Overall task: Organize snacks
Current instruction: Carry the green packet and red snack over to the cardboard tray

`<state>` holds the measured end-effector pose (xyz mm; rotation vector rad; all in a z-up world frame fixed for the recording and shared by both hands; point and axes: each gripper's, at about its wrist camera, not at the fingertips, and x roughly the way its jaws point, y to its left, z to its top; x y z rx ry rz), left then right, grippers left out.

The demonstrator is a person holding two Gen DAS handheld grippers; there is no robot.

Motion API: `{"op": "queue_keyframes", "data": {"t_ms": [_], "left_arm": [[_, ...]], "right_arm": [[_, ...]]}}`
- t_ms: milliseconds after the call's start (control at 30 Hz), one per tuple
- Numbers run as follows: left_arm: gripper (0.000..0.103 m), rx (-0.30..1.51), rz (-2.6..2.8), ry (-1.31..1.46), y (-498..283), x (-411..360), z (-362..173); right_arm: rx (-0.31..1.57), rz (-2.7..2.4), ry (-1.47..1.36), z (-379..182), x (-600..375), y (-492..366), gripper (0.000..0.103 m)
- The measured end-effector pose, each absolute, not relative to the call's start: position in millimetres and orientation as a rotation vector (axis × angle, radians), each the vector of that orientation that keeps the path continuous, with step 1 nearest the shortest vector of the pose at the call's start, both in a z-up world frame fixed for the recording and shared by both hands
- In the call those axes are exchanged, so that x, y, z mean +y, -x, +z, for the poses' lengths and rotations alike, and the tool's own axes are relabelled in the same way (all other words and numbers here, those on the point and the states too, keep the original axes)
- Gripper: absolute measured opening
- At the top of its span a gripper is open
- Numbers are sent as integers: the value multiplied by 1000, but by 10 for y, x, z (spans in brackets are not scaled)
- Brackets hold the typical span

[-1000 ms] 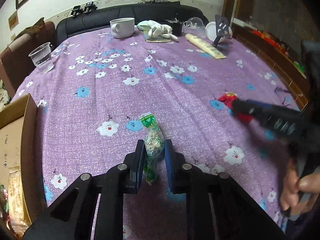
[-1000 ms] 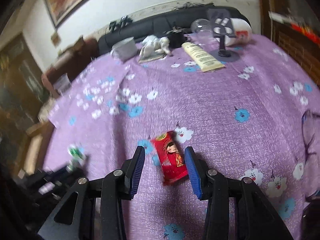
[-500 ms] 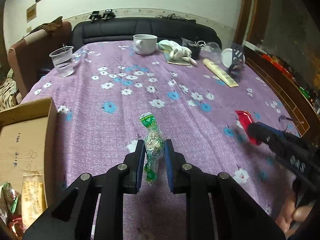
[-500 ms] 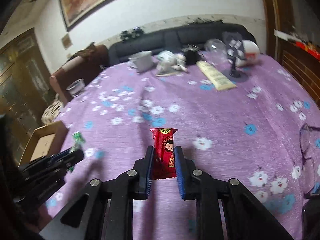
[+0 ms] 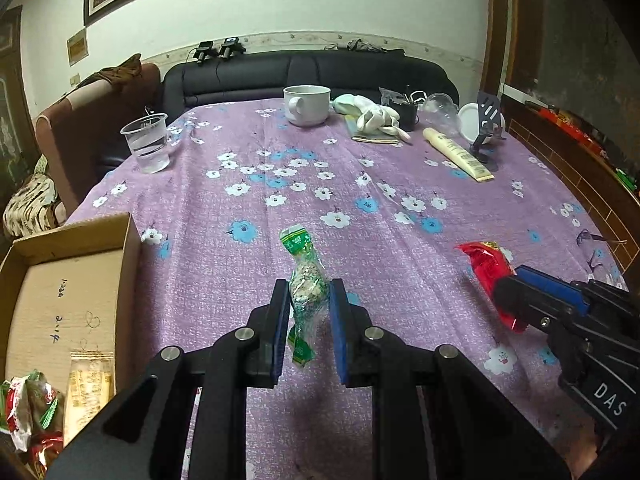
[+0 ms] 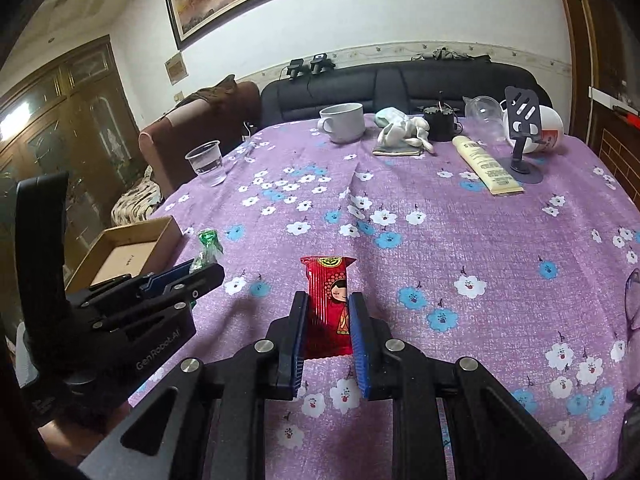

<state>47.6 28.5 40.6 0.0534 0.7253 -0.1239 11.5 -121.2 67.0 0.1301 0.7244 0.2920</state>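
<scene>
On the table [image 5: 400,240] we see a mug [image 5: 307,105] at the far edge, a plastic cup [image 5: 146,143] to its left and a tube [image 5: 458,153] to its right. A cardboard box [image 5: 76,300] sits at the near left, snack packets [image 5: 32,412] inside.

Through the left wrist camera we look forward and down along the left gripper [image 5: 309,304], close above the purple tablecloth [image 5: 360,184]; the right wrist camera does likewise from the right gripper [image 6: 328,312]. Both face the dark sofa [image 6: 400,84], share the tabletop, and catch each other's gripper.
</scene>
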Motion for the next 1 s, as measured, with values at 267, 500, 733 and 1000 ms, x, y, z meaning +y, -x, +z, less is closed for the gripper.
{"op": "queue_keyframes", "data": {"t_ms": [267,500,733,1000], "left_arm": [[17,688,-95,-75,-438,272,443],[17,642,-60,-106,-387,252,479],[17,590,-30,-138,-330,227,528],[17,557,-13,-162,-293,200,554]], "right_arm": [[715,309,-119,678,-1167,-84,21],[693,315,-120,720,-1162,-48,21],[674,319,-118,753,-1153,-17,21],[660,324,-108,778,-1126,12,20]]}}
